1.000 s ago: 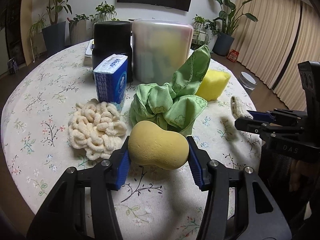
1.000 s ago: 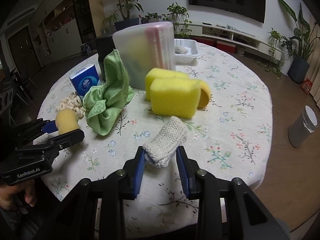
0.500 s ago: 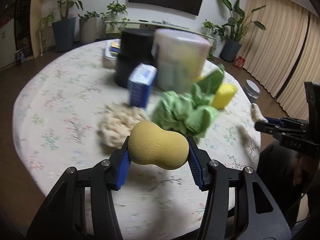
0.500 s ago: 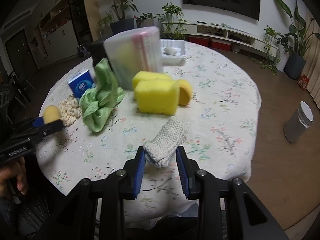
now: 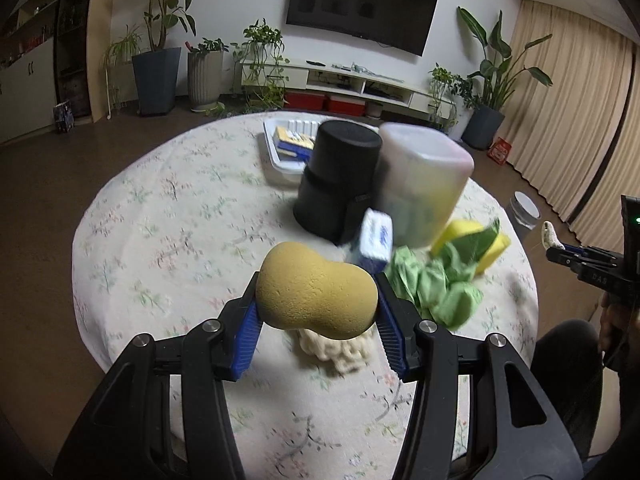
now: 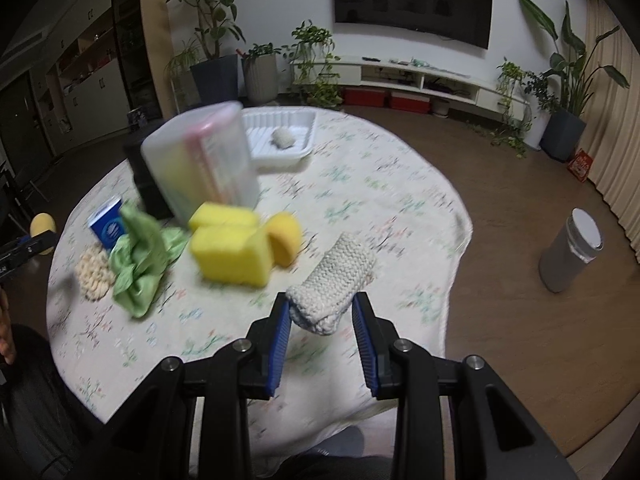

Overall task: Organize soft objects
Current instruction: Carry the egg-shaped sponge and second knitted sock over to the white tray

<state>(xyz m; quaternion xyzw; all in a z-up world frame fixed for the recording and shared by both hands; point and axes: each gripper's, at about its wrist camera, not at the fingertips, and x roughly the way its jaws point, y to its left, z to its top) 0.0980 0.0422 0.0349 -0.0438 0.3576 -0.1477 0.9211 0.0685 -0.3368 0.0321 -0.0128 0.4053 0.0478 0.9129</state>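
Note:
My left gripper [image 5: 317, 312] is shut on a tan peanut-shaped sponge [image 5: 316, 292], held above the floral tablecloth [image 5: 168, 224]. My right gripper [image 6: 321, 322] is shut on a folded cream knitted cloth [image 6: 334, 280], lifted over the table's near edge. On the table lie a green cloth [image 6: 140, 264], a cream loopy pad [image 6: 94, 272], two yellow block sponges [image 6: 232, 254] and a round orange sponge [image 6: 286, 238]. In the left wrist view the right gripper [image 5: 560, 246] shows at the far right with the cloth.
A translucent lidded box [image 6: 200, 164], a black canister [image 5: 338, 178] and a blue tissue pack [image 5: 376, 240] stand mid-table. A white tray [image 6: 280, 136] sits at the far side. A grey bin [image 6: 570, 256] is on the floor at right.
Both grippers have risen and pulled back from the table, each still holding its object. The table items now look smaller and lower in both views.

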